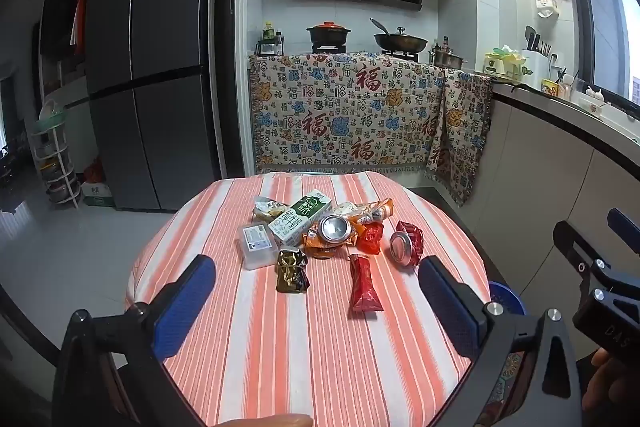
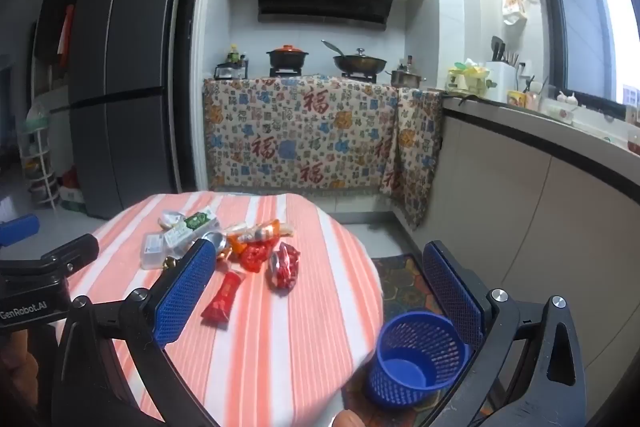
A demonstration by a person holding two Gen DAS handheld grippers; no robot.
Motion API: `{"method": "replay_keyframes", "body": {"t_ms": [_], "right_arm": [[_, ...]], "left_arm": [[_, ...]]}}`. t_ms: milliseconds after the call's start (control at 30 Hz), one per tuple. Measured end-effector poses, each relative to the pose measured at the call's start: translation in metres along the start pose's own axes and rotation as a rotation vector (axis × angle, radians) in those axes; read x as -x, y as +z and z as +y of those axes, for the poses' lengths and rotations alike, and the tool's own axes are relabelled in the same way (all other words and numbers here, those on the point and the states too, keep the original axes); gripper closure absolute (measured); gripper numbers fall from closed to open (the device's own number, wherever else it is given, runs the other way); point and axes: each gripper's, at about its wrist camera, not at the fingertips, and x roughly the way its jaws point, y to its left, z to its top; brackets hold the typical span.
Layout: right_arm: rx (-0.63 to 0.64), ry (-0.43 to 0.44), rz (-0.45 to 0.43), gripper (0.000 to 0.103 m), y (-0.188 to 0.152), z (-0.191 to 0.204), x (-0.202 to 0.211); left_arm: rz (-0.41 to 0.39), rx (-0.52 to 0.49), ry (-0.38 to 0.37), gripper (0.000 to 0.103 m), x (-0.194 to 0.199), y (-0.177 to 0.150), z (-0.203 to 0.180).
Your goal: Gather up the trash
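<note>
So from where I'm sitting, the left gripper point(image 1: 316, 291) has its jaws spread as wide as they go, nothing in them, just hovering over the near side of the striped table point(image 1: 280, 367). Going left to right across the trash pile: a clear plastic box point(image 1: 257, 243), a green-and-white milk carton point(image 1: 301, 221) leaning over it, a gold wrapper point(image 1: 292, 271) in front, a crushed silver can point(image 1: 334, 228) on orange packaging, a long red sachet point(image 1: 363, 285) closest to me, then a squashed red can point(image 1: 406, 242). The right gripper point(image 2: 320, 291) is wide open too and holds nothing. Down on the floor right of the table sits the blue mesh bin point(image 2: 416, 359), upright, just inside its right finger.
</note>
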Motion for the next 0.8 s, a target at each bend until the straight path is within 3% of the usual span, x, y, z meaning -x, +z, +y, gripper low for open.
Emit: {"method": "replay_keyframes", "body": {"t_ms": [800], "right_arm": [[0.009, 0.010, 0.012, 0.000, -0.0031, 0.0045, -0.0012]], "left_arm": [[0.011, 0.002, -0.011, 0.000, -0.0030, -0.0023, -0.0050]]}}
